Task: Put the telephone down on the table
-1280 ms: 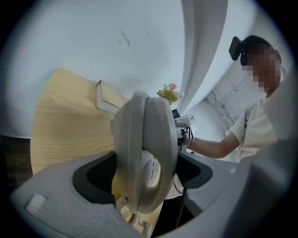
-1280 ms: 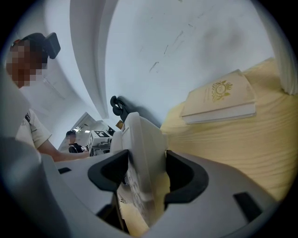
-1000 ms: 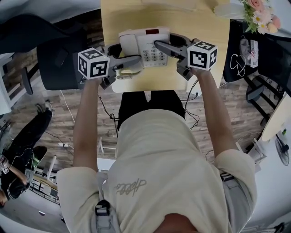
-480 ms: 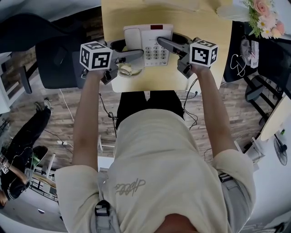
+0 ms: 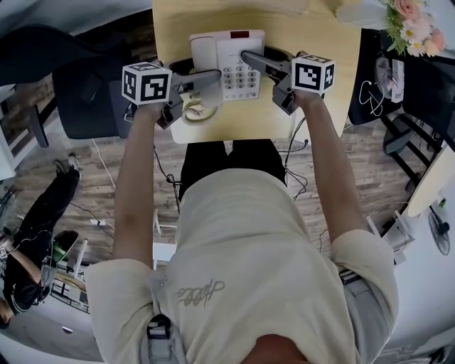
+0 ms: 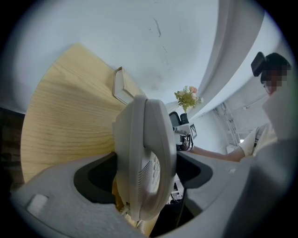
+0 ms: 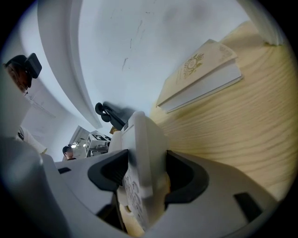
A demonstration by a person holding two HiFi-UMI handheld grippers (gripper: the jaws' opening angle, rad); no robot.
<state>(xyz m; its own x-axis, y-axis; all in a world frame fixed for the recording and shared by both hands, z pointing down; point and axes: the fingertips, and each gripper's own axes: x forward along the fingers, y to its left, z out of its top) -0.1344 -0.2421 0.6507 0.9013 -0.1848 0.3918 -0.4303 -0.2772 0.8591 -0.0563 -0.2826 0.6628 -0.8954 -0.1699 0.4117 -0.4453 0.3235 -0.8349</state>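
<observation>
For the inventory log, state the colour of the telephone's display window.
Dark red display window on the white telephone; the head view shows it best.

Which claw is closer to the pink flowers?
Right. The right claw holds the telephone on the side toward the flowers; the left claw holds its other side, farther away.

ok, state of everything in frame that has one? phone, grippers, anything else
telephone: clamped from both sides over the table; whether it touches down cannot be told
handset: seated on the telephone's cradle
left gripper: shut on the telephone
right gripper: shut on the telephone
coiled cord: slack, bunched near the table's front edge
book: closed, lying flat on the table
</observation>
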